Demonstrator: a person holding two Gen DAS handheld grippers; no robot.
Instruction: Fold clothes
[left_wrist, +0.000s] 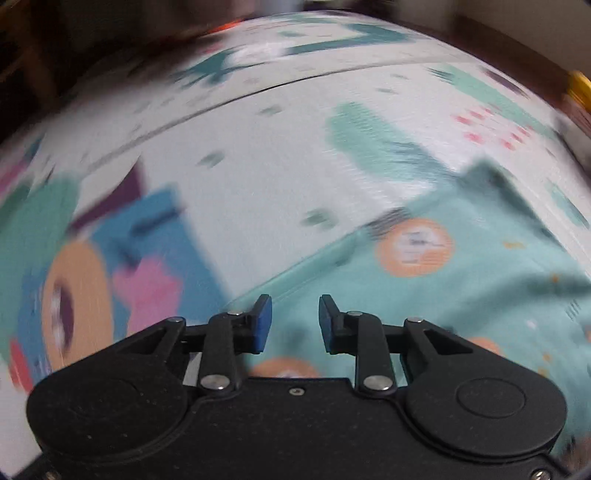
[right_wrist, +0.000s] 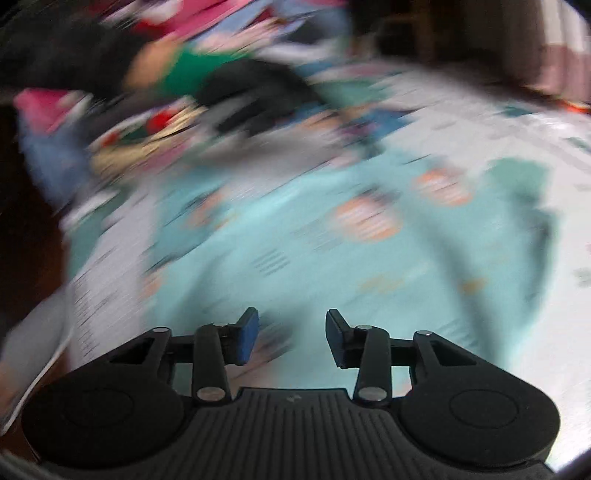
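My left gripper (left_wrist: 295, 321) pointed down over the near edge of the mint-green garment (left_wrist: 461, 280), its blue pads (left_wrist: 263, 325) standing apart with only cloth showing behind the gap and nothing pinched between them. The garment lay spread on the patterned play mat (left_wrist: 258, 177), mostly to the right of that gripper in its view, printed with round orange badges (left_wrist: 413, 246); one edge of it ran slantwise up from just ahead of the left pad. To the left on the mat I could make out a cartoon print in blue, pink and orange (left_wrist: 110, 273), smeared by blur. A dark seam (left_wrist: 221, 107) crossed the mat further off.

My right gripper (right_wrist: 291, 339) also hung over the same garment (right_wrist: 295, 236), its fingers spread, a clear gap between the pads (right_wrist: 248, 338), holding nothing. In that view the green cloth filled the middle, creased, with the mat (right_wrist: 517, 122) showing white on the right. Beyond the garment sat a heap of other clothes (right_wrist: 184, 92) in pink, black, green and blue, too blurred for me to tell one piece from another
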